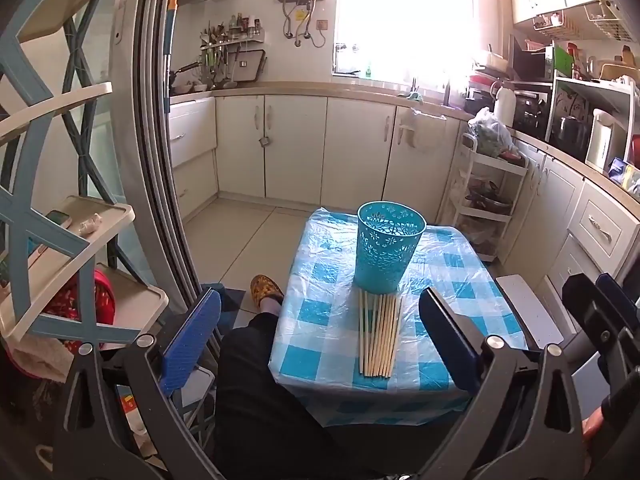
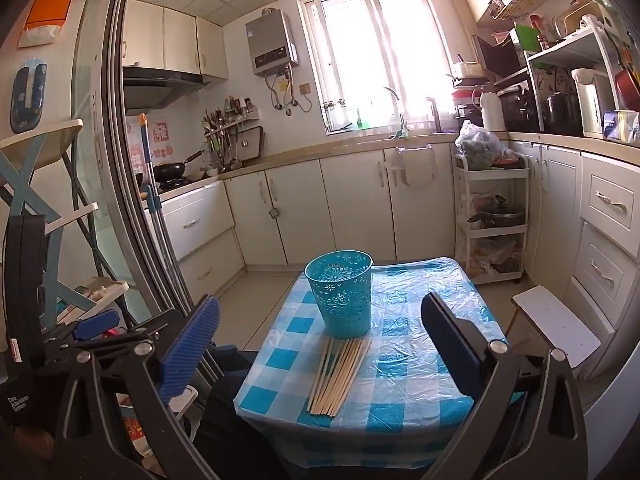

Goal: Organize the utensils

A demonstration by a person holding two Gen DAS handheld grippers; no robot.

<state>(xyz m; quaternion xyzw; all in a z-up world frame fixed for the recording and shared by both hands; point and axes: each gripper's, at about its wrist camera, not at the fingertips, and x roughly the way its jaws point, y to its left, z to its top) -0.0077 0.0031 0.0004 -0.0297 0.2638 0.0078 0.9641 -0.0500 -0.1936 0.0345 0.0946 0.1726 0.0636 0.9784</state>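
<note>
A turquoise perforated holder cup [image 1: 386, 246] [image 2: 341, 294] stands upright on a small table [image 1: 452, 280] [image 2: 420, 360] covered in a blue-and-white checked plastic cloth. Several wooden chopsticks [image 1: 378, 334] [image 2: 339, 374] lie side by side on the cloth just in front of the cup, their far tips touching its base. My left gripper [image 1: 320, 344] hovers short of the table's near edge, open, with nothing between its blue-padded fingers. My right gripper [image 2: 320, 352] hangs near the same edge, also open and empty. It also shows at the far right of the left wrist view [image 1: 600, 312].
A person's dark-trousered leg [image 1: 256, 360] and yellow slipper [image 1: 264, 290] sit left of the table. A blue-and-white shelf rack [image 1: 72, 240] and sliding door frame [image 1: 152, 160] stand at left. A white stool [image 2: 556, 328] and a white trolley [image 2: 494, 216] are at right. Kitchen cabinets line the back.
</note>
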